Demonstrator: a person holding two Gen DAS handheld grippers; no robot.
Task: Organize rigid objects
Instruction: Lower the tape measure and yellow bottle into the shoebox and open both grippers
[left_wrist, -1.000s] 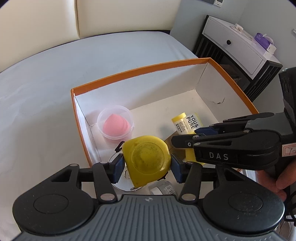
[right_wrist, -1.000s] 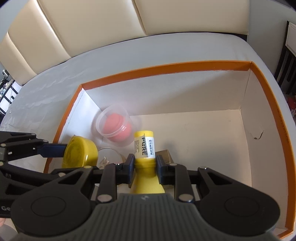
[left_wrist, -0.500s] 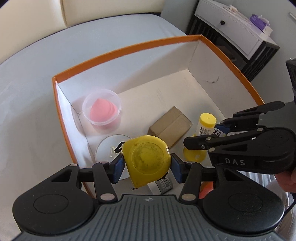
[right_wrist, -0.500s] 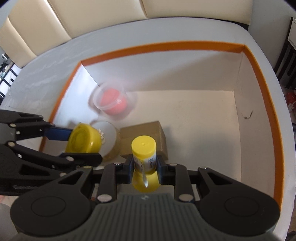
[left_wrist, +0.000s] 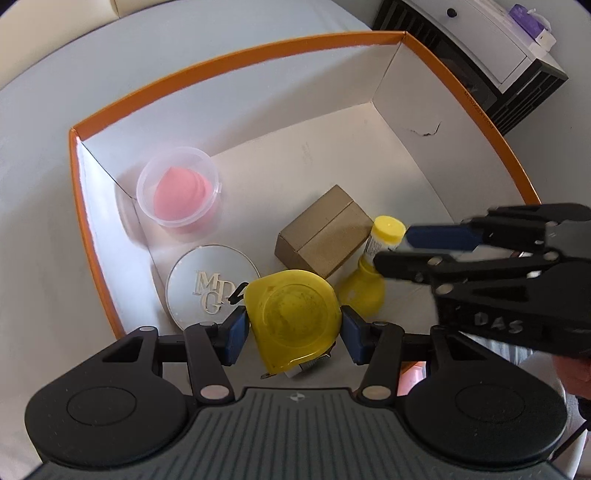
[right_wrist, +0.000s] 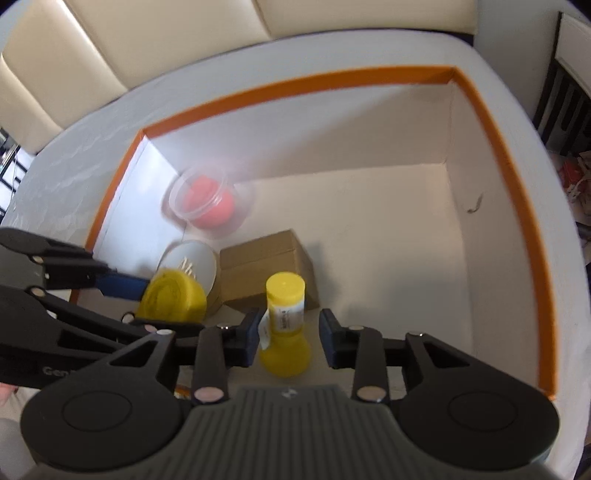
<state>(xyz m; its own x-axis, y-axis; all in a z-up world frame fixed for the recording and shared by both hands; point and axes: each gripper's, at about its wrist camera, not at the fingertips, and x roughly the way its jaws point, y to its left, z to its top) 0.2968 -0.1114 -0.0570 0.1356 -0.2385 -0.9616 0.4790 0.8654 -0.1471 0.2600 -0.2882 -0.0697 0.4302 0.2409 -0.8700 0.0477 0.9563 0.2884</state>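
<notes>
Box (left_wrist: 258, 55) crowded: brown carton (left_wrist: 325, 230) just beside yellow bottle (right_wrist: 283, 325); right gripper (right_wrist: 288, 338) spread, bottle loose between. Left gripper (left_wrist: 293, 328) clamped on tape measure (left_wrist: 293, 317) above silver compact (left_wrist: 207, 284).

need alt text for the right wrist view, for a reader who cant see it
The right gripper hangs open around a yellow bottle standing in an orange-rimmed box. At left, the left gripper holds a yellow tape measure near a brown carton, a round tin and a blurred tub holding something pink.
</notes>
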